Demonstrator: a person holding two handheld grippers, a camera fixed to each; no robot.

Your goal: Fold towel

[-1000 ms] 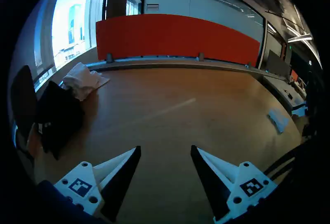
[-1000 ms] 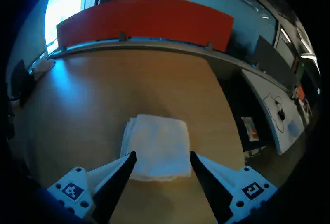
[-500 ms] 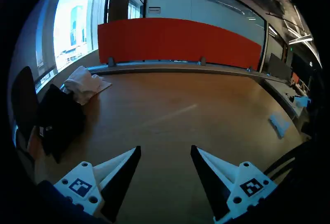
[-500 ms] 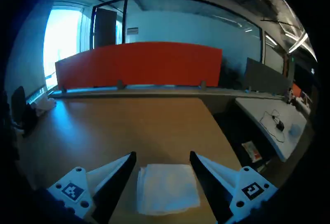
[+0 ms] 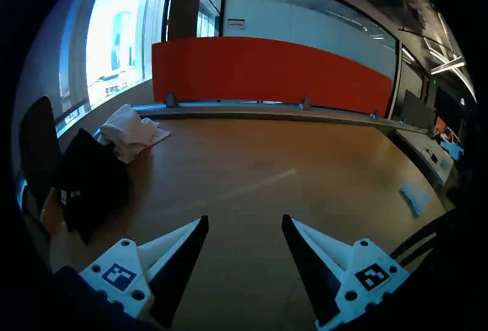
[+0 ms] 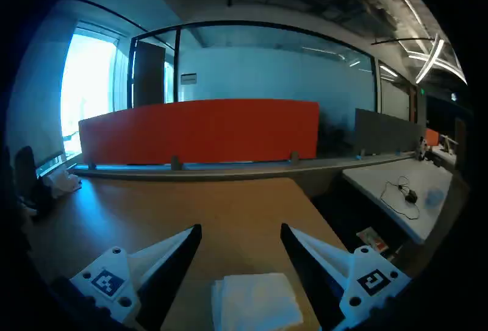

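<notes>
A folded white towel (image 6: 259, 302) lies flat on the wooden table (image 6: 183, 209), low in the right gripper view, just beneath my right gripper (image 6: 240, 238), which is open and holds nothing. A crumpled pile of white towels (image 5: 129, 130) rests at the table's far left corner in the left gripper view; the same pile (image 6: 61, 180) shows small at far left in the right gripper view. My left gripper (image 5: 244, 230) hovers open over bare wood (image 5: 256, 166), far from that pile. A small part of the folded towel (image 5: 416, 195) appears at the right edge.
A black bag (image 5: 91, 185) and a dark chair back (image 5: 35, 142) stand at the table's left side. A red divider panel (image 5: 268, 74) runs along the far edge. A white desk (image 6: 402, 194) with a cable stands to the right beyond a gap.
The right gripper has tilted up and drawn back, so the folded towel slid from between the fingers to the bottom edge. The left gripper view has shifted slightly upward.
</notes>
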